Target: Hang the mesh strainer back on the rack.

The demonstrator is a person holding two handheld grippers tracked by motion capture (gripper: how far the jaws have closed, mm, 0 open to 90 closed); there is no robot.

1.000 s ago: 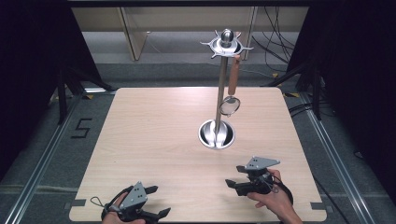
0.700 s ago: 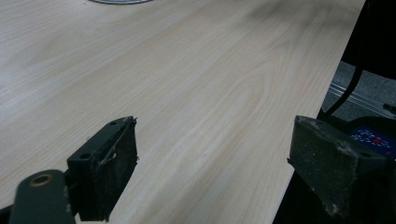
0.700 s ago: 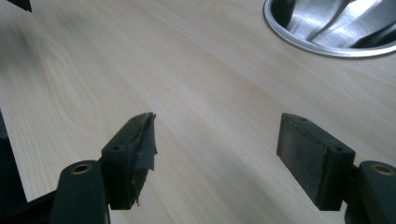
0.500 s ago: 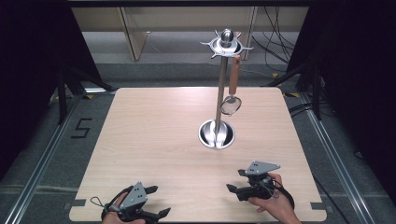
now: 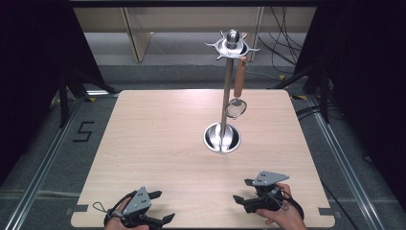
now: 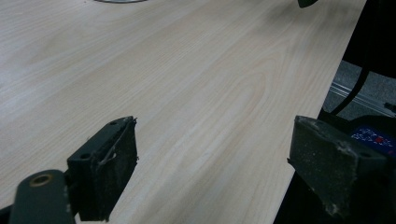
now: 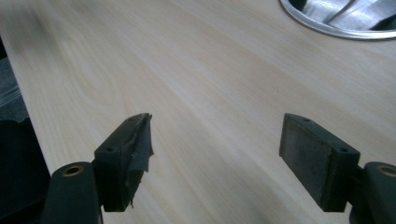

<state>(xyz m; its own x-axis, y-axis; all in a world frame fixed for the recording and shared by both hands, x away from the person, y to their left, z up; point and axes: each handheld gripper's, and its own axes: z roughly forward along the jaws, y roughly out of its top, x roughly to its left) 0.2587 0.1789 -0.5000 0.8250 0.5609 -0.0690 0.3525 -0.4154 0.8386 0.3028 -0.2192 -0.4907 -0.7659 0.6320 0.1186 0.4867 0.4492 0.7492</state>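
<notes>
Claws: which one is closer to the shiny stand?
The right claw, held by the hand at the table's near right. The stand rises just beyond it, while the left claw sits farther away.

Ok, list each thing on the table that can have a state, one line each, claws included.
Utensil stand: upright on the table, round base flat.
Strainer: hanging from the stand's top ring by its wooden handle, clear of the table.
Left claw: open, nothing between the jaws.
Right claw: just been opening, wide and empty.

Lab, black curtains (image 5: 33, 72), floor rails (image 5: 43, 167), cables (image 5: 280, 43)
</notes>
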